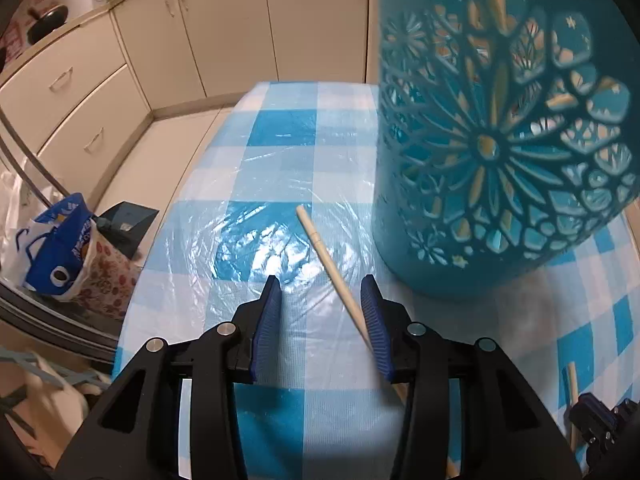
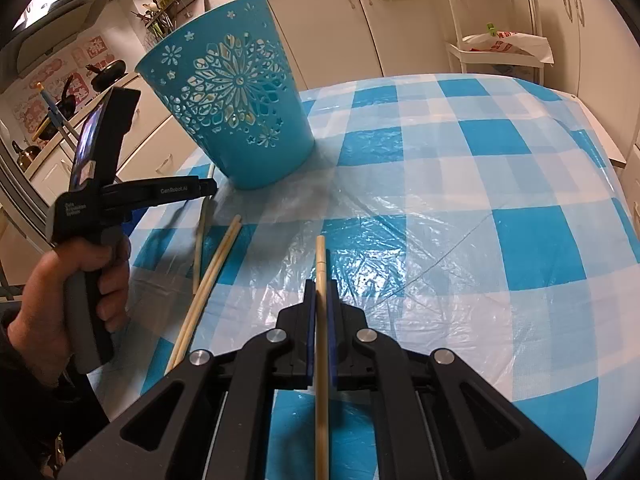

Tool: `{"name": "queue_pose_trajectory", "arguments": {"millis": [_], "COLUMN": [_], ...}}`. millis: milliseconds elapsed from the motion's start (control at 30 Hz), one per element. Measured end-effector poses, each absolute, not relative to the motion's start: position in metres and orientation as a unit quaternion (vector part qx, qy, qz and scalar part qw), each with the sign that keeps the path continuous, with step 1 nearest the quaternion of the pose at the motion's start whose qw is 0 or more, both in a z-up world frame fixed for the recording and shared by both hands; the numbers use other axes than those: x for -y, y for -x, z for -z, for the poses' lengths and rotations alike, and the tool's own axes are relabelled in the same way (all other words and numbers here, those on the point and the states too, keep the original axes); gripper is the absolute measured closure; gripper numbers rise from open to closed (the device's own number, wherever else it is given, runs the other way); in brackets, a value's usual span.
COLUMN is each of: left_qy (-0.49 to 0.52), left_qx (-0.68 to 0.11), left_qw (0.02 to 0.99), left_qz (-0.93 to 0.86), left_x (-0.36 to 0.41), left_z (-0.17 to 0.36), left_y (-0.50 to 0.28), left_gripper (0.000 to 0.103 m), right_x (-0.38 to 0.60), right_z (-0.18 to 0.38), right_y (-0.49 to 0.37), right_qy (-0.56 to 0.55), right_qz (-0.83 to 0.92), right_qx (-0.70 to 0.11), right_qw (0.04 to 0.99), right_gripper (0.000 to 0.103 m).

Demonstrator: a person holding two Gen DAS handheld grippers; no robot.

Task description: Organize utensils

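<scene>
A pale wooden chopstick is running up the lower centre of the right wrist view, clamped between the blue pads of the right hand-held gripper, whose jaws are pressing tight on it, its blunt end sticking out past the fingertips above the counter, which is wearing a blue-and-white checked cloth under clear plastic film.

In the left wrist view a second pale wooden chopstick is lying flat on the cloth, slanting from the centre of the frame down toward the lower right. The left hand-held gripper is released, its jaws standing apart with this chopstick passing between them, close against the right-hand pad; the pads are not squeezing it. No earlier picture is given to compare.

In the right wrist view, a pair of pale wooden chopsticks is lying side by side at the centre left, with one more beside them under the left tool. A person's hand is gripping that tool's handle at the left edge.

A teal plastic basket with a cut-out flower pattern is standing on the cloth at the upper left of the right wrist view; it is filling the upper right of the left wrist view. Cream cabinets are lining the background.
</scene>
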State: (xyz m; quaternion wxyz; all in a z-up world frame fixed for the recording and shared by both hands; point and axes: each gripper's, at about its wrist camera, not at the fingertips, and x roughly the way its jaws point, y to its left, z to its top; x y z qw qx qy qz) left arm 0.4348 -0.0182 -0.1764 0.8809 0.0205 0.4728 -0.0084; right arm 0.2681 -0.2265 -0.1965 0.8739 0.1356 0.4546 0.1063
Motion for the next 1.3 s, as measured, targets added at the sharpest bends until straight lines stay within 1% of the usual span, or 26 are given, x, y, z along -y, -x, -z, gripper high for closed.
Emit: {"name": "queue_pose_trajectory", "arguments": {"millis": [33, 67, 100, 200, 333, 433, 533, 633, 767, 933, 1033, 1167, 1300], "left_qy": [-0.023, -0.027, -0.032, -0.004, 0.043, 0.088, 0.108, 0.124, 0.118, 0.108, 0.086, 0.062, 0.041], "left_qx": [-0.469, -0.468, -0.468, -0.473, -0.449, -0.401, -0.325, -0.254, -0.173, -0.119, -0.091, -0.127, -0.165], "left_qw": [0.883, 0.883, 0.883, 0.879, 0.889, 0.907, 0.932, 0.949, 0.965, 0.977, 0.985, 0.985, 0.982], "left_qz": [0.016, 0.023, 0.034, 0.067, 0.078, 0.095, 0.119, 0.142, 0.156, 0.141, 0.116, 0.095, 0.083], "left_x": [0.019, 0.020, 0.022, 0.018, -0.009, -0.033, -0.043, -0.041, -0.010, 0.026, 0.045, 0.059, 0.058], "left_z": [0.177, 0.177, 0.176, 0.174, 0.154, 0.117, 0.061, 0.015, -0.022, -0.039, -0.038, -0.021, 0.004], "left_y": [-0.434, -0.434, -0.433, -0.426, -0.399, -0.369, -0.345, -0.342, -0.363, -0.401, -0.420, -0.435, -0.427], "left_gripper": [0.081, 0.091, 0.095, 0.098, 0.098, 0.098, 0.098, 0.098, 0.098, 0.098, 0.098, 0.098, 0.098], "right_x": [0.227, 0.227, 0.227, 0.228, 0.227, 0.227, 0.227, 0.227, 0.228, 0.229, 0.228, 0.230, 0.230], "right_z": [0.197, 0.197, 0.197, 0.197, 0.197, 0.196, 0.196, 0.196, 0.196, 0.196, 0.196, 0.197, 0.197], "right_y": [-0.268, -0.269, -0.269, -0.268, -0.268, -0.267, -0.267, -0.267, -0.267, -0.267, -0.268, -0.269, -0.269], "right_qy": [-0.136, -0.136, -0.136, -0.138, -0.138, -0.138, -0.137, -0.138, -0.139, -0.142, -0.142, -0.146, -0.147], "right_qz": [-0.106, -0.107, -0.107, -0.107, -0.107, -0.106, -0.105, -0.105, -0.103, -0.104, -0.106, -0.106, -0.106], "right_qx": [-0.454, -0.455, -0.455, -0.454, -0.453, -0.452, -0.453, -0.453, -0.452, -0.452, -0.454, -0.456, -0.456], "right_qw": [0.874, 0.874, 0.873, 0.874, 0.874, 0.875, 0.875, 0.875, 0.875, 0.875, 0.873, 0.872, 0.871], "right_gripper": [0.097, 0.097, 0.097, 0.097, 0.097, 0.097, 0.097, 0.097, 0.097, 0.097, 0.097, 0.097, 0.097]}}
